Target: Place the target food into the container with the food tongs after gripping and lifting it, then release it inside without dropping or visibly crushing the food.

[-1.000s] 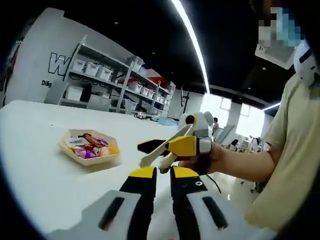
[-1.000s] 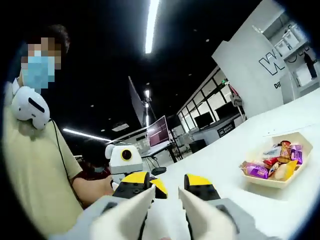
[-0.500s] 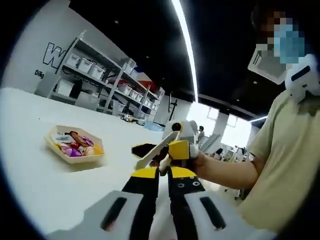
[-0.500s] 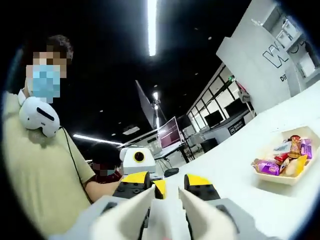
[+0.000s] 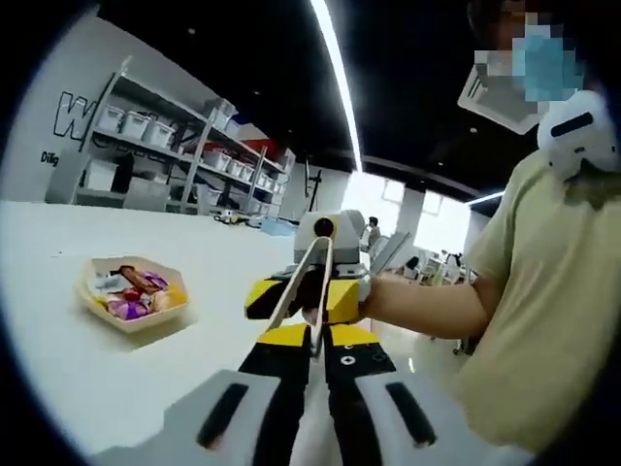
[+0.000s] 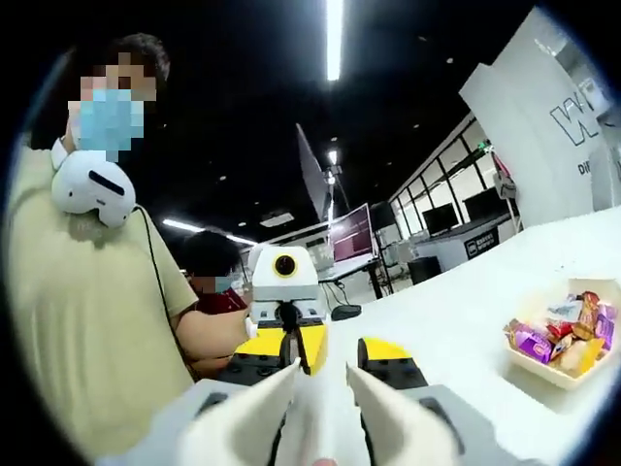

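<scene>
- The wrapped snacks sat in a paper tray, off to the left of my left claw and well apart from it.
- I think they were light, crinkly and slippery, so a soft pinch across the middle seemed best.
- My right claw held the food tongs; in its own view its tips stood a little apart.
- My left claw looked narrow.
- The white table was smooth, in a big room with shelves.

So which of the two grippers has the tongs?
The right gripper, seen across in the left gripper view: its yellow jaws hold the pale tongs; the left gripper carries nothing.
</scene>
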`<state>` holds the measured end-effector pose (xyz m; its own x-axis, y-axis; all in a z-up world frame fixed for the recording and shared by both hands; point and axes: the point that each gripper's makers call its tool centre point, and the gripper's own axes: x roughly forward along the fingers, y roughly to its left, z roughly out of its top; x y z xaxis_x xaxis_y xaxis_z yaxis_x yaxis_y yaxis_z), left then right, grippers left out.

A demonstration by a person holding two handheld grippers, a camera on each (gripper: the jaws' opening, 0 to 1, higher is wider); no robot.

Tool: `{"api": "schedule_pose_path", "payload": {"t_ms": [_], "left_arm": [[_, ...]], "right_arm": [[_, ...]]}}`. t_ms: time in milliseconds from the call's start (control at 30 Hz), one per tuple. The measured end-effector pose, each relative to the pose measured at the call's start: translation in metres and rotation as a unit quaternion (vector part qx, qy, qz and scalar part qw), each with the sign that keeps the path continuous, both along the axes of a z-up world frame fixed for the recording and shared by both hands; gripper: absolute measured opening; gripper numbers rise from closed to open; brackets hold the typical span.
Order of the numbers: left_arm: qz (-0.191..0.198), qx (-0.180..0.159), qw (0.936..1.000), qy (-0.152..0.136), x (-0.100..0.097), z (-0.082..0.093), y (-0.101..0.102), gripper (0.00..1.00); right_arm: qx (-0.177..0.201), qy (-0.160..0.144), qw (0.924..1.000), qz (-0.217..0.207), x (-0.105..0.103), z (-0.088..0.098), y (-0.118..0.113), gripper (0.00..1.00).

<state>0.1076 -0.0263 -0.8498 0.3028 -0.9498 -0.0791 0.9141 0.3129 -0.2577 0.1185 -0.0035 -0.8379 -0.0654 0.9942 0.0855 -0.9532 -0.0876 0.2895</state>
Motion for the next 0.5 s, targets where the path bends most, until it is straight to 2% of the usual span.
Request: {"api": "schedule_pose_path", "payload": {"t_ms": [267, 500], "left_arm": [[-0.035, 0.046, 0.998, -0.023, -0.0065, -0.0077, -0.0069, 0.03], [-0.055, 0.065, 0.9956, -0.039, -0.0076, -0.0095, -0.0092, 0.02]], "right_arm": [[-0.006, -0.045, 0.9986, 0.027, -0.0093, -0.0025, 0.0026, 0.23], [-0.009, -0.059, 0.9977, 0.032, -0.0106, -0.0017, 0.0021, 0.23]]}}
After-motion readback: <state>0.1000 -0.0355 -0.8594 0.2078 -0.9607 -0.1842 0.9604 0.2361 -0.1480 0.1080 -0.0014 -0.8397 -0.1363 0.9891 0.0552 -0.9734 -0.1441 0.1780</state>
